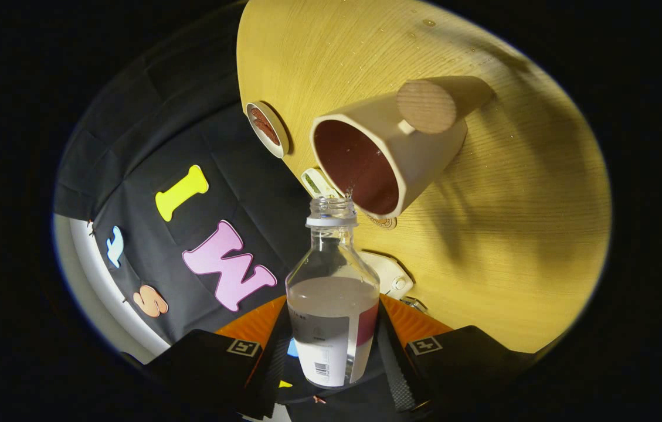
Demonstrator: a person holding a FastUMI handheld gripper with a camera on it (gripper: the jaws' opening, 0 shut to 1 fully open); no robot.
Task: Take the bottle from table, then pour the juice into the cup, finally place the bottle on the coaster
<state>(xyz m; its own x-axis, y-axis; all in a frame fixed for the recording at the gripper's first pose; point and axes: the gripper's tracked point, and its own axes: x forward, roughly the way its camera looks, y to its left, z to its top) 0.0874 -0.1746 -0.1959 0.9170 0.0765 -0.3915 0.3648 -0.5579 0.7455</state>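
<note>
Beyond the fingers, a round wooden table (501, 246) is filling most of the scene, and its pale grain is showing clearly under the light. On this table a cream cup (401, 152) with a dark red inside is standing, and its round wooden handle (425, 106) is pointing toward the camera. Because the camera is tilted, the cup's open mouth is facing the bottle neck.

Between the two fingers, a clear plastic bottle (332, 305) is being held. The gripper (333, 351) is closed on the bottle's lower body, with both fingers pressing on its labelled part, one on each side. The bottle is having no cap, and clear liquid is filling about half of it. Its open neck is reaching just to the cup's rim, almost touching it, and a few small drops are showing right at the neck.

Near the table edge, beside the cup, a small round coaster (267, 129) with a light rim and a reddish-brown centre is lying. Just behind the bottle neck, a small white object (317, 183) is lying on the table; I cannot tell what it is.
</note>
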